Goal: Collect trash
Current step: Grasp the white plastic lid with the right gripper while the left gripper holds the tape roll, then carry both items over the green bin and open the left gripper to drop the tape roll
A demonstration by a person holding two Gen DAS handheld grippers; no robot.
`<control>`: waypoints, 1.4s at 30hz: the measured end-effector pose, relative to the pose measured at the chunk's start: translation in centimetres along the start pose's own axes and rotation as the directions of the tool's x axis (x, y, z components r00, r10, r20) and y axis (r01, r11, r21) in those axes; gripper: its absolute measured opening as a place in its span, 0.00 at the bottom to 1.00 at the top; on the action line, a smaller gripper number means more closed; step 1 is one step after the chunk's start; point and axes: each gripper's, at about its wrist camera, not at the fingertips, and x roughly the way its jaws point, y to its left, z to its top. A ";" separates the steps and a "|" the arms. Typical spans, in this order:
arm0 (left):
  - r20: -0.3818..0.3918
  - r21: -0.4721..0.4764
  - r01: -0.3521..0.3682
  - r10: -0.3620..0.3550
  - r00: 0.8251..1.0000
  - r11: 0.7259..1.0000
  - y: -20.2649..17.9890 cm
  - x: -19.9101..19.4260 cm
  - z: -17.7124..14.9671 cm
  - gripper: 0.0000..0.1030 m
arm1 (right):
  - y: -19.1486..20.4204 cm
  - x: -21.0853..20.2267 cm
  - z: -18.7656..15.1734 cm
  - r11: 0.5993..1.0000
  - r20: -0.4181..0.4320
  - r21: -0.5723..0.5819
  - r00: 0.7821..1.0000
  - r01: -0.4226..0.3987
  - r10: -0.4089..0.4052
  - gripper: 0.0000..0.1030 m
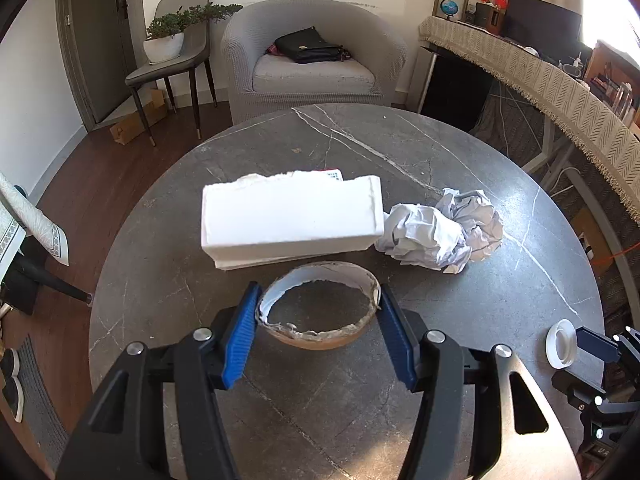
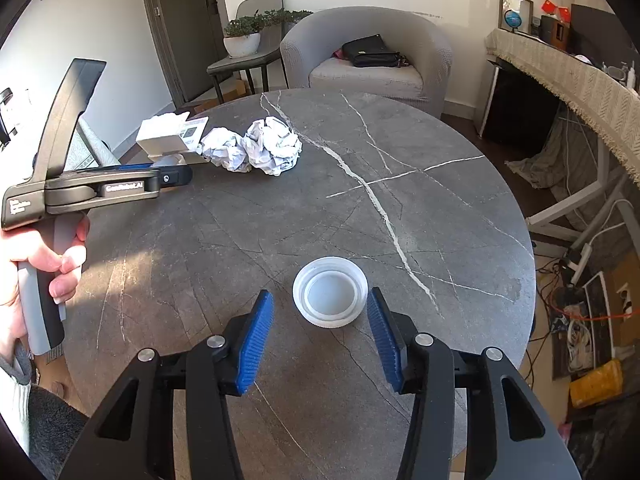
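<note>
Blue ribbed left gripper pinches a torn cardboard ring; only the right view shows the right gripper spread around a translucent lid on the marbled tabletop.

A home living room: grey armchair, potted plant, marble table.

Both wrist cameras look steeply down, close over the shared round table, toward the armchair.

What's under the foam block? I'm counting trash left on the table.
Under the foam block a thin white sheet edge shows, and a printed label sticks out behind. How far they run beneath is hidden. Crumpled paper lies beside it.
</note>
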 end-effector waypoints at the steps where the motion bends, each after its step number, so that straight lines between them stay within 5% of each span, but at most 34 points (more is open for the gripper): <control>1: -0.004 0.008 0.005 -0.005 1.000 1.000 0.0 -0.1 -0.1 0.59 | 0.1 0.3 0.0 1.000 -0.007 -0.001 1.000 0.005 -0.005 0.44; 17: -0.032 0.076 0.077 -0.075 0.997 0.994 1.3 -2.8 -2.6 0.59 | 3.4 1.4 2.2 0.998 -0.006 -0.045 0.999 0.044 -0.044 0.39; 42: 0.008 0.055 0.067 -0.068 0.998 0.996 8.7 -6.9 -5.6 0.59 | 14.6 0.8 5.5 0.978 0.014 -0.179 0.993 -0.109 0.113 0.39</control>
